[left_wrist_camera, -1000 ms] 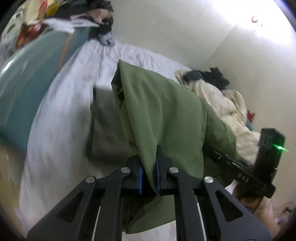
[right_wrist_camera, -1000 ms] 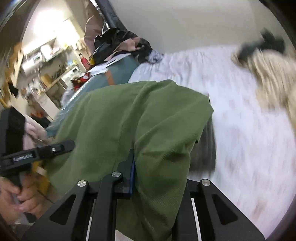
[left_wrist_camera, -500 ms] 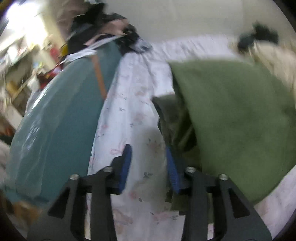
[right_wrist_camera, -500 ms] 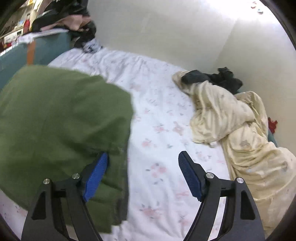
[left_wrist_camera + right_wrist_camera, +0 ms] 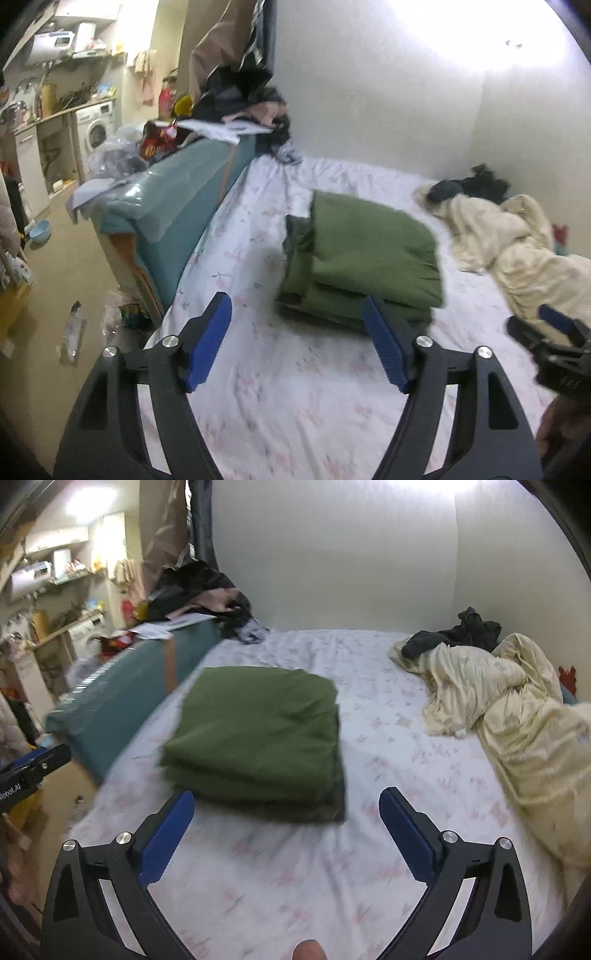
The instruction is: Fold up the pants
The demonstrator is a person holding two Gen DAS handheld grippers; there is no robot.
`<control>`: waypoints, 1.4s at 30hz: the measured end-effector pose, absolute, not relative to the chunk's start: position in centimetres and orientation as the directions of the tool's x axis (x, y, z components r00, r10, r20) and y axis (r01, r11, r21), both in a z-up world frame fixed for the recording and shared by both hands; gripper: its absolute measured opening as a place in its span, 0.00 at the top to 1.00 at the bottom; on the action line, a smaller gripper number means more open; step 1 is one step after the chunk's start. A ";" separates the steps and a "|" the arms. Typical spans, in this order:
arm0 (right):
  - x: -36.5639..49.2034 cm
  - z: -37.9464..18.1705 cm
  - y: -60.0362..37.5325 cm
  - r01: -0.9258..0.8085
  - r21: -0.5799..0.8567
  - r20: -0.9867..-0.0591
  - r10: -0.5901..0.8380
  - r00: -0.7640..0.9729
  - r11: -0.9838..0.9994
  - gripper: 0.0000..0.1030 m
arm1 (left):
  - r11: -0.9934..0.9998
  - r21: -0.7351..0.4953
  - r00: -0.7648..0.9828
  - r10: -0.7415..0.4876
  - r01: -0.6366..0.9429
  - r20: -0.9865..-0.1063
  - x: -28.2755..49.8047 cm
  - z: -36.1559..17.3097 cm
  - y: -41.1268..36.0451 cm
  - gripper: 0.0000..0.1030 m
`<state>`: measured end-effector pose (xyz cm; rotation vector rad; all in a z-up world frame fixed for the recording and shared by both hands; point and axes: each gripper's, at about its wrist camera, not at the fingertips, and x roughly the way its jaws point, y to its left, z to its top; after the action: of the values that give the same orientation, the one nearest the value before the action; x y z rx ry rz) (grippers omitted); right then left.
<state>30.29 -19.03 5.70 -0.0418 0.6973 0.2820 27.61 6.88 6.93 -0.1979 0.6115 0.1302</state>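
Only left wrist shows washing machine [image 5: 96, 130].

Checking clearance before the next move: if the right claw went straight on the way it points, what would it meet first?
Probably the floral white bedsheet, just short of the folded green pants. The right claw is empty, jaws opening; depth is unclear.

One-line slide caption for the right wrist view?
Folded green pants lie on the floral bedsheet; right gripper, empty, jaws opening.

Floral-sheeted bed [image 5: 295, 878] bears folded green pants [image 5: 258, 734], cream blanket [image 5: 517, 716].
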 end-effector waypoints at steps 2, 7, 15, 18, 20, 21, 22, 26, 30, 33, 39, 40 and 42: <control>26.2 6.6 -19.1 -0.269 0.085 -0.626 0.261 0.735 0.959 0.01 | 0.977 -0.135 0.816 0.058 -0.165 -0.575 24.4 8.3 6.2 0.27; 16.9 9.0 -19.5 -0.260 0.087 -0.590 0.260 0.764 0.962 0.00 | 0.986 -0.143 0.838 -0.006 -0.086 -0.545 15.7 10.7 4.4 0.18; 5.8 10.6 -22.0 -0.216 0.134 -0.549 0.254 0.796 0.967 0.00 | 0.996 -0.078 0.876 -0.009 -0.033 -0.482 4.6 11.3 2.7 0.01; 2.9 9.9 -22.7 -0.191 0.125 -0.535 0.229 0.813 0.974 0.00 | 0.996 -0.077 0.861 0.001 -0.047 -0.508 1.5 10.2 2.7 0.01; 1.3 8.9 -23.1 -0.183 0.110 -0.525 0.213 0.824 0.977 0.00 | 0.992 -0.107 0.865 -0.003 -0.059 -0.502 -0.3 9.1 3.0 0.01; 0.6 8.4 -23.2 -0.184 0.114 -0.523 0.217 0.824 0.976 0.00 | 0.992 -0.113 0.869 -0.005 -0.059 -0.495 -1.1 8.3 3.1 0.01; 0.0 7.8 -23.3 -0.185 0.118 -0.526 0.219 0.822 0.976 0.00 | 0.992 -0.109 0.874 0.002 -0.063 -0.485 -1.8 7.6 3.0 0.00; -1.8 4.9 -23.6 -0.181 0.134 -0.545 0.225 0.807 0.974 0.00 | 0.996 -0.076 0.861 0.003 -0.049 -0.509 -3.2 3.3 2.1 0.00; -3.6 1.0 -24.2 -0.153 0.156 -0.529 0.213 0.821 0.976 0.00 | 0.989 -0.138 0.810 -0.039 -0.052 -0.585 -2.2 1.0 2.0 0.00; -3.6 -0.2 -24.3 -0.110 0.155 -0.544 0.178 0.820 0.982 0.00 | 0.997 -0.052 0.824 0.022 -0.062 -0.566 -2.1 0.9 1.3 0.00; -2.9 -0.3 -23.7 -0.126 0.151 -0.546 0.189 0.816 0.980 0.00 | 0.995 -0.066 0.807 0.024 -0.077 -0.590 -1.4 0.0 1.3 0.00; -2.8 -0.5 -23.7 -0.127 0.164 -0.553 0.198 0.809 0.978 0.00 | 0.995 -0.065 0.811 0.025 -0.078 -0.585 -1.5 0.1 1.4 0.00; -2.7 -0.7 -23.6 -0.128 0.167 -0.563 0.201 0.801 0.978 0.00 | 0.994 -0.068 0.816 0.028 -0.082 -0.578 -1.7 0.2 1.6 0.00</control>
<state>-2.75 -23.63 -0.74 0.1226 0.6166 0.1770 -1.66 1.56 0.22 -0.0914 0.6142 0.0585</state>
